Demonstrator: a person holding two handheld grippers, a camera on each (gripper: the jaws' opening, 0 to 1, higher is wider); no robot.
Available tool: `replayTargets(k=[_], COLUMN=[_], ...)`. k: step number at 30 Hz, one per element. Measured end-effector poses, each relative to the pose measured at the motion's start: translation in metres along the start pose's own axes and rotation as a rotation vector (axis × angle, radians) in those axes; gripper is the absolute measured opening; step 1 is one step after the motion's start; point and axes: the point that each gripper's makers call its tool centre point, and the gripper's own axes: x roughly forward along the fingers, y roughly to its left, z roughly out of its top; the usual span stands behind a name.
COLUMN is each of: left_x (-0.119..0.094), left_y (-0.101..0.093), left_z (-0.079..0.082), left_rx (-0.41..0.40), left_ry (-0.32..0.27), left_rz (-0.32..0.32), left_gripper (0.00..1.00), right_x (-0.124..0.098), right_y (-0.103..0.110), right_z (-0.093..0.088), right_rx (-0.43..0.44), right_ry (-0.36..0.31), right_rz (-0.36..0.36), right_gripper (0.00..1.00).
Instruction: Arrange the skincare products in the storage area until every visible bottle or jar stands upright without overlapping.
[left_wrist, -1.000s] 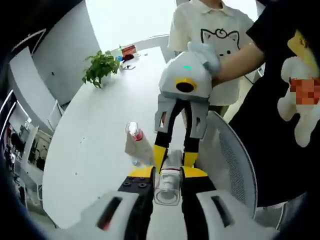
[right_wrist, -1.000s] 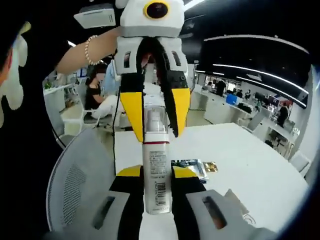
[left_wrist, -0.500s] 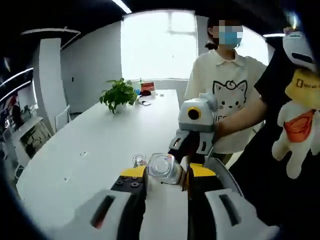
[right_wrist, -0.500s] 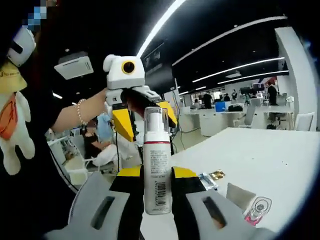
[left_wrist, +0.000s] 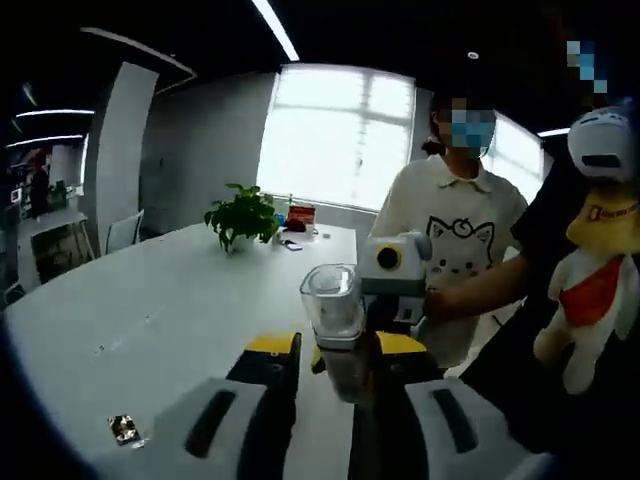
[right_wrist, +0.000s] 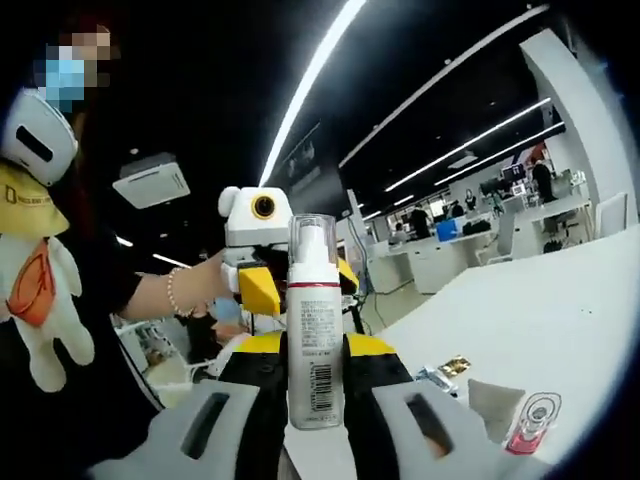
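White pump bottle held aloft, not yet stood down

Clamped between the right gripper (right_wrist: 316, 350) fingers, the pump bottle (right_wrist: 315, 320) stands upright above the surface (right_wrist: 540, 310); the left gripper (left_wrist: 330, 352) fingers grip what looks like the same bottle's clear cap (left_wrist: 333, 298). Placement seems still ahead. The right gripper view shows a pink-capped tube (right_wrist: 531, 421) lying flat and small sachets (right_wrist: 447, 370); the left gripper view adds a potted plant (left_wrist: 243, 214).

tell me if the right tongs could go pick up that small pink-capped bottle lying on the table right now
Probably not as things stand. The right tongs are shut on the white pump bottle, so there is no free grip. The pink-capped bottle lies flat on the white table with nothing over it, so its path looks free once the pump bottle is set down.
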Motion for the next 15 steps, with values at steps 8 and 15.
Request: replayTargets(k=[8, 15], left_x=[0.007, 0.019], left_y=[0.003, -0.005], left_z=[-0.001, -0.011], left_rx=[0.042, 0.165], left_ry=[0.015, 0.1], left_rz=[0.023, 0.046], left_gripper=[0.28, 0.27], right_x=[-0.003, -0.012], right_y=[-0.001, -0.003], right_z=[-0.004, -0.018], right_rx=[-0.011, -0.122], right_ry=[0.019, 0.121], right_rz=[-0.014, -0.056], right_gripper=[0.2, 0.21])
